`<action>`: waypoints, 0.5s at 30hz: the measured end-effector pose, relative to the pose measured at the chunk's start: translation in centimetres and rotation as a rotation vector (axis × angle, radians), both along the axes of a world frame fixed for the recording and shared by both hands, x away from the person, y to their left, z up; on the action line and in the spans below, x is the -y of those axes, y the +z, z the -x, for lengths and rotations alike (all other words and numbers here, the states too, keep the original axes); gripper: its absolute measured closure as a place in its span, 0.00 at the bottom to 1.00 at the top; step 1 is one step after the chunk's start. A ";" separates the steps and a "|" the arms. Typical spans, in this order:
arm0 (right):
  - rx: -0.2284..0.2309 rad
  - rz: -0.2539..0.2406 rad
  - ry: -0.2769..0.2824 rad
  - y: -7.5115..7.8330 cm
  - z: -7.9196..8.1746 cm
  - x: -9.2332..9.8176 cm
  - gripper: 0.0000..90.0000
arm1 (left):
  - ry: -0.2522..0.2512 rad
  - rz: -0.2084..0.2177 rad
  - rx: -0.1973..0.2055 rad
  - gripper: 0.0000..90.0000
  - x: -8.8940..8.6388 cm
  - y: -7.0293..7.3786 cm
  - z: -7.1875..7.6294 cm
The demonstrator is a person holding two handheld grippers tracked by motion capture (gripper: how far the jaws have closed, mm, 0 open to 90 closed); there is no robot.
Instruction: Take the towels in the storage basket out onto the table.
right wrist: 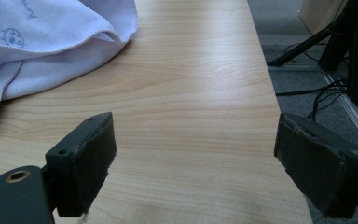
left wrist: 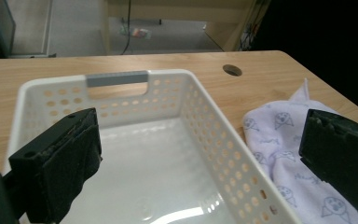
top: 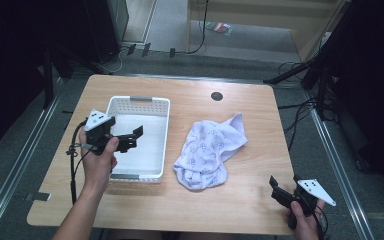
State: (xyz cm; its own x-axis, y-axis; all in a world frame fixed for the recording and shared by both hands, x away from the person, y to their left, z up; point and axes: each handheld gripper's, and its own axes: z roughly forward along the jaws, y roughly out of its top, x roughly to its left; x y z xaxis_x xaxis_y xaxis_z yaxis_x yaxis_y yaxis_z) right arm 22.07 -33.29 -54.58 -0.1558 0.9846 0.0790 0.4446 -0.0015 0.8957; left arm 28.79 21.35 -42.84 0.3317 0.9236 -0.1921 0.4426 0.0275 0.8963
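The left hand-held gripper (top: 130,137) is hovering released over the empty white perforated plastic basket (top: 165,140), and the right hand-held gripper (top: 283,187) is waiting released above the light wooden desk (top: 250,200). The crumpled pale lilac printed cloth (top: 207,150) is lying just beside the basket; being limp and bunched, it is risking trailing or snagging on the rim if pinched by one loose fold

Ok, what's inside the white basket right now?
Nothing: the white basket shows a bare, shiny floor. The left gripper hangs open above it, its jaws hiding small patches of the floor. The printed cloth lies outside, on the table.
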 end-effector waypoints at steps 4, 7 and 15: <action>-0.001 -0.001 -0.001 0.0 0.0 0.0 0.14 | 0.028 -0.006 0.002 0.00 -2.0 -0.3 0.5; -0.002 -0.001 -0.002 0.0 0.0 0.0 0.14 | 0.048 -0.012 0.007 0.00 -3.4 -0.6 1.0; -0.004 0.002 -0.005 0.0 0.0 0.0 0.14 | 0.099 0.006 0.022 0.00 -7.1 -1.5 2.4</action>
State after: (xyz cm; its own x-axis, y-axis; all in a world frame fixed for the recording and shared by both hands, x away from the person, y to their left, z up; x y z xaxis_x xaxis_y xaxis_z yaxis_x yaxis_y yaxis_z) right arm 22.11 -33.25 -54.58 -0.1501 0.9857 0.0772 0.4484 -0.0017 0.8938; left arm 26.39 28.47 -44.39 0.2427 0.9510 -0.1914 0.4177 0.0756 0.9054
